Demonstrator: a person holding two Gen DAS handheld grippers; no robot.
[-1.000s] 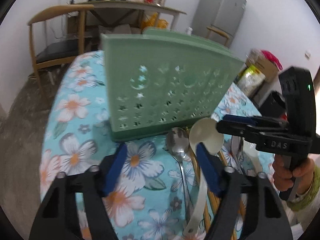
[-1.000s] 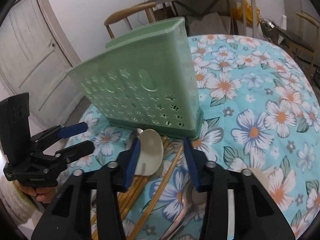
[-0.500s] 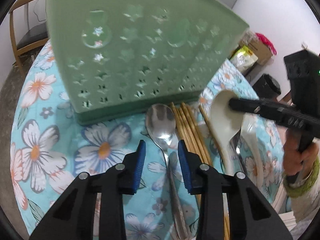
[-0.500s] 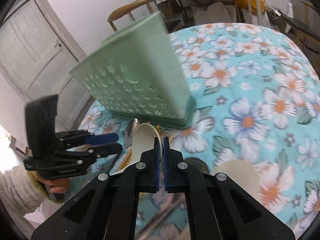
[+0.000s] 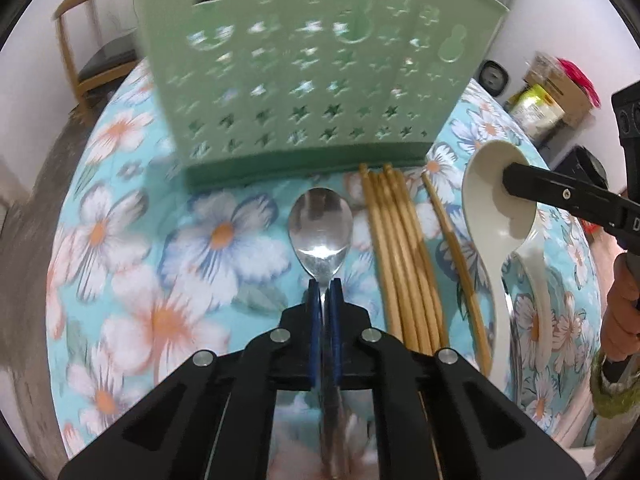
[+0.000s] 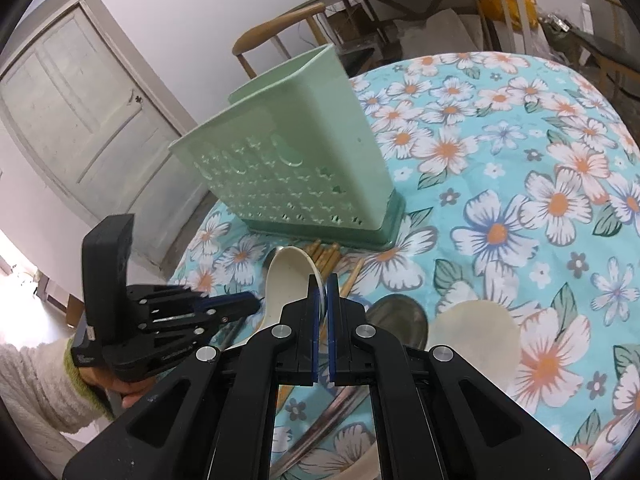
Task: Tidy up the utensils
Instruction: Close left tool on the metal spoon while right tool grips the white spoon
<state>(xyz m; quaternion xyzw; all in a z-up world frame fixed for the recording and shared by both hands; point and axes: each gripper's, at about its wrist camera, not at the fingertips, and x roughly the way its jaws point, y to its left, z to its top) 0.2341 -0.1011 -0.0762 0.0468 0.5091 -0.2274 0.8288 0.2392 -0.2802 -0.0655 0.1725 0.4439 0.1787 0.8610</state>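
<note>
Left claw: blue pads are closing together on the neck of the metal spoon, having just been narrowing; the spoon's bowl is lying face up on the table just beyond the tips.

Right claw: pads are pinching the rim of the white ceramic spoon, with its bowl tilted up off the cloth. In the left wrist view the same white spoon is showing to the right of the metal one, its handle running back toward the near edge.

Further utensils, right wrist view: a second metal spoon and a second pale spoon are lying just right of the right claw.

Wooden chopsticks: a bundle is lying between the metal spoon and the white spoon, tips pointing toward the holder; one stick is lying slightly apart to the right.

Green utensil holder: it is standing upright just beyond the chopstick tips, its wall perforated with stars.

Table covering: turquoise floral cloth.

Far: a wooden chair is standing behind the table; a panelled door is showing at left.
</note>
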